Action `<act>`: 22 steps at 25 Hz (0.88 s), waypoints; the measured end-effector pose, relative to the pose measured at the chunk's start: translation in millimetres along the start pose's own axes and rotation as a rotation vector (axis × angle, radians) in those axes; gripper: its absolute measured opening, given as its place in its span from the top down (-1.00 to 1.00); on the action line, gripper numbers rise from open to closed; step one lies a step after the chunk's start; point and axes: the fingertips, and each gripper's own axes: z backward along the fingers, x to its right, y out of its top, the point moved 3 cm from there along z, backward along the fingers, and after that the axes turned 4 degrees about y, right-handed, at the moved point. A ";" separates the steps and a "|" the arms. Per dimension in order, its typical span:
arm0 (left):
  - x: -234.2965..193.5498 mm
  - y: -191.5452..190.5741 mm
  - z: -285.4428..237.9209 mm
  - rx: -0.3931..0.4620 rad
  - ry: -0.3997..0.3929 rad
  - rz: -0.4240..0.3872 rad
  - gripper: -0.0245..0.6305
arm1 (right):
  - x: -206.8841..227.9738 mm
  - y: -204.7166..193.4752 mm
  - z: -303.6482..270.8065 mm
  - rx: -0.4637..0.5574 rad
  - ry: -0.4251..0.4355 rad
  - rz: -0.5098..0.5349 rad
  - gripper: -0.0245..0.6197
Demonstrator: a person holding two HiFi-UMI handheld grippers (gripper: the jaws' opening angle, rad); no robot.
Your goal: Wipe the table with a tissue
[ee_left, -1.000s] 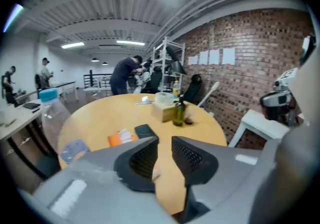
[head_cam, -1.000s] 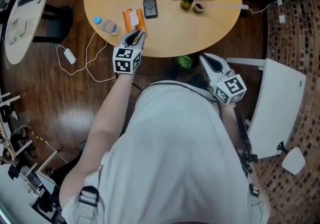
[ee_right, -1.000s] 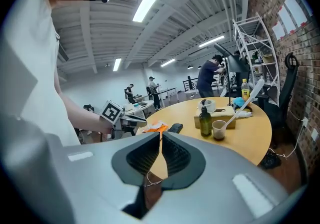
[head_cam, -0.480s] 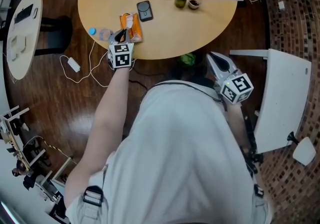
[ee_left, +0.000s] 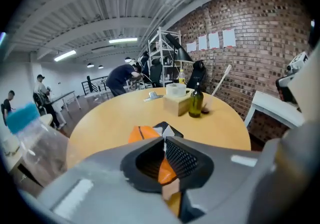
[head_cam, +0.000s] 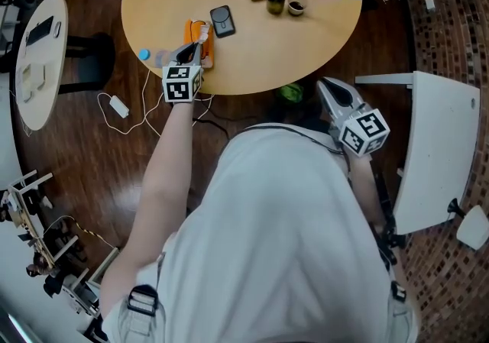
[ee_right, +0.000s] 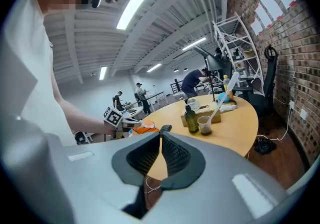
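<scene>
1. The orange plastic tissue packet lies near the left rim of the round light-wood table. It sits just beside a black phone and close to a clear plastic bottle with a blue cap.
2. A corner of white paper tissue sticks up from the packet, right at the tips of the left gripper.
3. In the left gripper view the packet shows directly under and behind the jaws, with orange filling the gap below the pads.
4. The left gripper's jaws have just been closing. Their tips are now pressed together on that tissue corner, with the packet beneath them. How much tissue is caught I cannot tell.
5. The left gripper slants down onto the table, and its marker cube hangs over the table's near rim.
6. The right gripper is off the table, just outside the near rim and well apart from the packet, between the person's body and a white chair.
7. In the right gripper view its jaws are pressed together with nothing between them. Beyond them stand a dark green glass bottle and a small cup.
</scene>
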 end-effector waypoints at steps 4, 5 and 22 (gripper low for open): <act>3.2 -25.8 -5.3 -0.065 -0.008 -0.017 0.75 | 1.7 -2.1 1.4 0.006 -0.012 -0.017 0.87; 3.6 -27.4 -6.2 -0.063 0.002 -0.039 0.69 | 2.1 -3.5 1.6 0.005 -0.015 -0.020 0.87; 17.6 -1.3 -16.0 -0.062 0.021 -0.358 0.90 | 6.2 -4.3 -4.0 -0.014 -0.027 -0.040 0.87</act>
